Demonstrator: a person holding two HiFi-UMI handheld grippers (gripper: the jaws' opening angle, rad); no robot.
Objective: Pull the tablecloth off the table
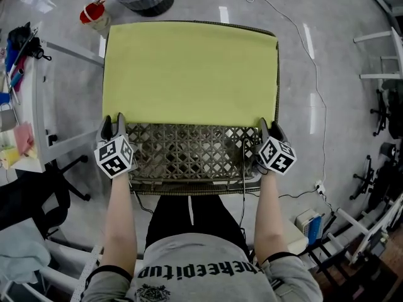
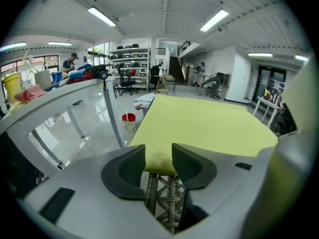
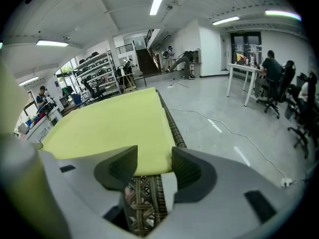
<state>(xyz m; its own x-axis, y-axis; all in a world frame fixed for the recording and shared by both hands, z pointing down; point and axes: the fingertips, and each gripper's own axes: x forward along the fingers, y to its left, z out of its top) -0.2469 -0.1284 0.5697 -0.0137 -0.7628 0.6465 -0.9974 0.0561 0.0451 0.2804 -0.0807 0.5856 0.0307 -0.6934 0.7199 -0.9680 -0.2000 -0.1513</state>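
**Fingers point(image 2: 130, 166) apart at both near corners of the tablecloth point(image 1: 189, 71)**

We hold the left gripper point(image 1: 113, 123) at the near left corner of the yellow-green tablecloth and the right gripper point(image 1: 269, 128) at its near right corner. In the left gripper view our fingers stand apart, and the cloth's near edge lies flat in the gap, unpinched. The right gripper view shows the same: fingers point(image 3: 188, 169) spread, with the cloth's corner between them and not clamped. The cloth lies flat over most of the woven lattice worktop point(image 1: 189, 153), whose near strip lies bare between our two grippers.
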